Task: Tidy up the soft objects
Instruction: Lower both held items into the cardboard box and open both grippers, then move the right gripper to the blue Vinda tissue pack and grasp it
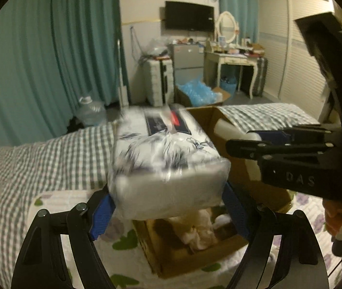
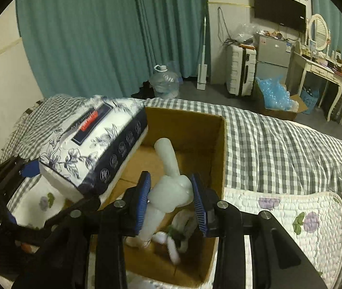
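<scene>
A: What is the biggest thing here?

B: The bed (image 2: 279, 139), covered in a grey-and-white checked cover, with a quilted floral pad (image 2: 291, 212) lying on top of it.

A: And on the bed?

B: An open cardboard box (image 2: 219, 144), standing on the pad. Some pale soft toys (image 2: 173, 236) lie at its bottom.

A: What is above the box?

B: A wrapped tissue pack (image 1: 163, 159) with a blue flower print. The left tongs (image 1: 166, 207) grip it from both sides at its near end, and it hangs tilted over the box's left edge.

A: The other tongs?

B: The right tongs (image 2: 171, 200) are closed on a white knotted soft piece (image 2: 171, 190), held inside the box opening, above the toys. One end of it sticks up toward the far wall of the box, the other hangs down.

A: Do the two held things touch?

B: No, they sit just beside each other.
</scene>
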Available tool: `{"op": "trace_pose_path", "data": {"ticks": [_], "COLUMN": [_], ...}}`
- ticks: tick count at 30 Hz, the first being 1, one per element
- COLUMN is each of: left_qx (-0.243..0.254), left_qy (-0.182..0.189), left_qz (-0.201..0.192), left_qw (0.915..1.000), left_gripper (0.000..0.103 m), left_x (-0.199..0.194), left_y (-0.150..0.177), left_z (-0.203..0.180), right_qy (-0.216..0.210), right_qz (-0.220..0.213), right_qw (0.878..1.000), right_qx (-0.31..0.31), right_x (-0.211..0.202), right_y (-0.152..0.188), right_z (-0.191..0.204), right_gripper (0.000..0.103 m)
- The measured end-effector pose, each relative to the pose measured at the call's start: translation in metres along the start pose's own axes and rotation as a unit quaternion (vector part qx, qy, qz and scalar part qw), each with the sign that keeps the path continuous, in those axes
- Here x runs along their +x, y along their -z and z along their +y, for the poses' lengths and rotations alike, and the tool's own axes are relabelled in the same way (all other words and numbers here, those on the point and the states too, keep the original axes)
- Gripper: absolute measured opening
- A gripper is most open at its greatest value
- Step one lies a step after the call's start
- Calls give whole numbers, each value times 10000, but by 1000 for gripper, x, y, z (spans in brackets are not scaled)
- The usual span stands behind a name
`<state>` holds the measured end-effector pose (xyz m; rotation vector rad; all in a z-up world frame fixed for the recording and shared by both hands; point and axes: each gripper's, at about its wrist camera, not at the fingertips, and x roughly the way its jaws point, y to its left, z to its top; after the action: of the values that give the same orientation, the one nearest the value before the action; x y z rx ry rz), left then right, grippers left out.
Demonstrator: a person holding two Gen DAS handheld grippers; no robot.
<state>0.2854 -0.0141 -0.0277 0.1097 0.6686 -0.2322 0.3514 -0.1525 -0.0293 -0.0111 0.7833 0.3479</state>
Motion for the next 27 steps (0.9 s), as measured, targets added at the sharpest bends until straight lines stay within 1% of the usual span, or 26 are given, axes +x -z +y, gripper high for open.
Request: {"op": "trace_pose_path", "data": {"ticks": [1,3,4,7,8,11,13,17,19,20,21,23,25,27], "left_qx": [56,137,146,137,134,119,183,283,252,231,214,277,370,398], "left_qy": [1,15,46,64,38,-2,-54,-164,-202,-180,-151,-72,-154,-182], "left_qz": [-47,-153,-152,-209,-221,-311,-439,-789,-946,-1023,-1072,-1149,-1322,-1491], "left_qw": [10000,9998,9998,9997,9997,9994,9989,9963,9950,9943,9939,9930,9904,9878], "left_gripper": [83,85,85,85,85,85,88,89,89,91,94,98,98,98], "left_x": [1,2,2,-3,-7,-27,-48,-104,-130,-147,-160,-188,-213,-240], "left_y": [0,1,1,-1,-2,-7,-10,-15,-16,-16,-16,-13,-9,0], "left_z": [-3,-4,-5,-5,-6,-9,-13,-23,-21,-22,-23,-25,-26,-24], "right_qy": [13,39,24,62,101,250,403,502,576,592,653,762,833,817], "right_qz": [-5,-72,-141,-273,-294,-409,-514,-646,-716,-738,-743,-779,-786,-802], "right_qw": [10000,9998,9997,9991,9990,9985,9977,9966,9958,9955,9951,9940,9933,9932], "right_qx": [54,164,211,303,322,279,190,81,25,-6,-51,-131,-179,-203], "right_x": [2,1,-2,-21,-28,-60,-89,-147,-181,-192,-206,-231,-254,-273], "right_y": [0,-1,-1,-4,-4,-6,-7,-3,2,4,8,16,25,36], "right_z": [-3,-9,-12,-19,-21,-18,-14,0,11,14,20,34,46,58], "right_gripper": [40,76,79,80,83,86,92,95,96,97,97,97,98,99]}}
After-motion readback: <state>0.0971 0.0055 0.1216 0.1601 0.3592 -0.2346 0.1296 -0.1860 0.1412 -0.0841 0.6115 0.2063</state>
